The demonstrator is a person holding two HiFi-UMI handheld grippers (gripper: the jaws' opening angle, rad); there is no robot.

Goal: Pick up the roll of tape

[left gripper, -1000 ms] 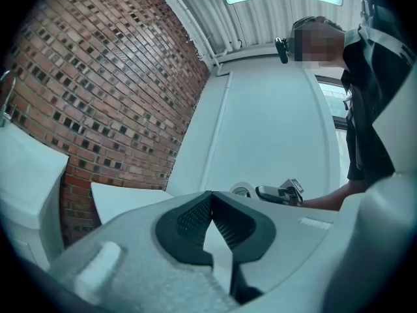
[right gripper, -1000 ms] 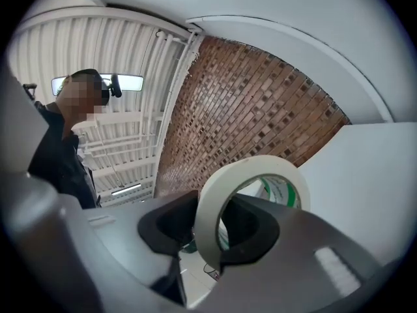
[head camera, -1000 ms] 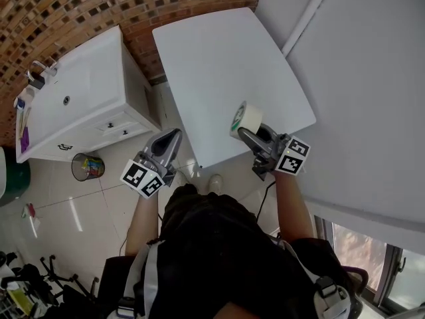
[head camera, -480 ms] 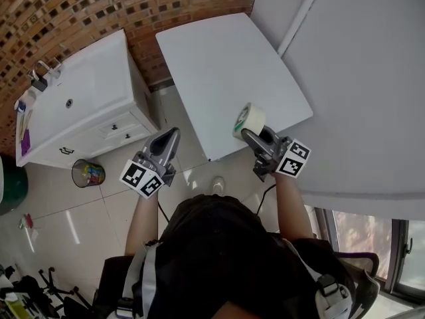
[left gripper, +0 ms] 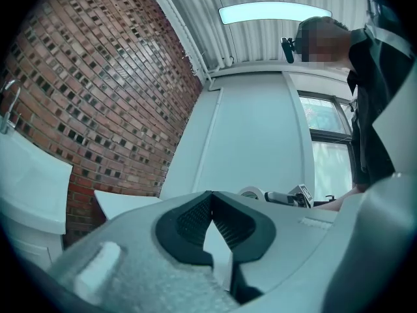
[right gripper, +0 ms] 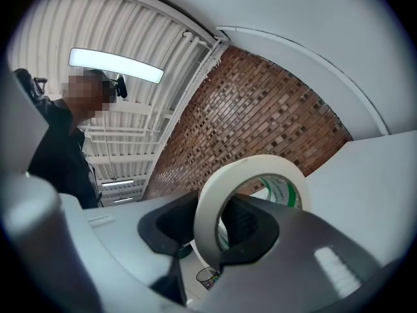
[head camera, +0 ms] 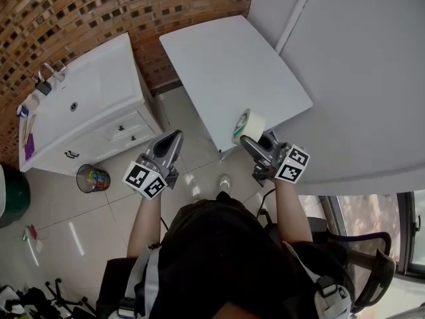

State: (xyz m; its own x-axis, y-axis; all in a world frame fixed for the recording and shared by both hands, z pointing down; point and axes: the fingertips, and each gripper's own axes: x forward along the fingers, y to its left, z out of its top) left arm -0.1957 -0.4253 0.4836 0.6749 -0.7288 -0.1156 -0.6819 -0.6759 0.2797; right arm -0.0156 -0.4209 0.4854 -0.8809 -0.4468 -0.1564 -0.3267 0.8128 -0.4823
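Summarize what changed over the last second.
The right hand-held gripper carried the tape back from over the table to its near edge; the left hand-held gripper drew back too. Unchanged: right shut on tape, left shut, empty.

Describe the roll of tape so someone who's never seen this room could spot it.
Find the white table by the brick wall; at its near corner, the right gripper holds the roll of tape on edge between its jaws. It is a cream ring with green print inside its core, and the only thing held: the left gripper is shut on nothing.
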